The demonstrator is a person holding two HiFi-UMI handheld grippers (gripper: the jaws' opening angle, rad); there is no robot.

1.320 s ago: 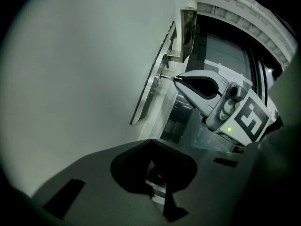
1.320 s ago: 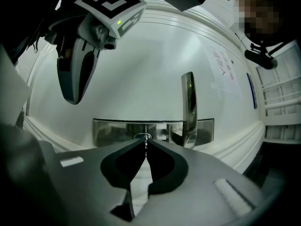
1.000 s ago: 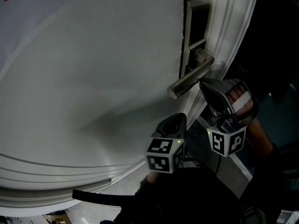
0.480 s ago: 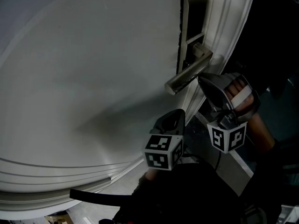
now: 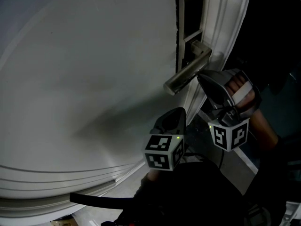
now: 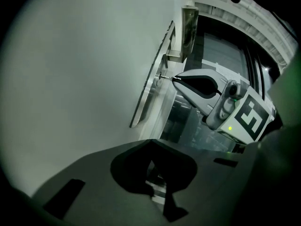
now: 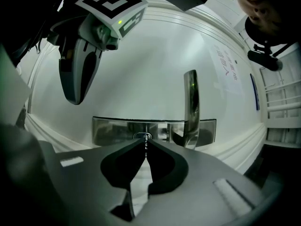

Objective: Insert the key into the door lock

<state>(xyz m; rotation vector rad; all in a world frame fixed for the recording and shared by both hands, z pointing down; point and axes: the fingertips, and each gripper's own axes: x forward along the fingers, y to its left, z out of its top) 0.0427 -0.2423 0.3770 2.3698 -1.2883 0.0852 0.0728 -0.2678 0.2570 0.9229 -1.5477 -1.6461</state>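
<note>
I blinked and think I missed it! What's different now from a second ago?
Almost nothing. The door handle and both grippers slid slightly upward in the head view together, so that looks like the camera shifting. The right gripper stays shut on the key, its tip at the keyhole in the lock plate. The left gripper stays shut and empty, lower down.

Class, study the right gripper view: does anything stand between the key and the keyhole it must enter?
Nothing visible does. The key, pinched in the right gripper, points straight at the keyhole in the lock plate; the door handle stands off to one side.
</note>
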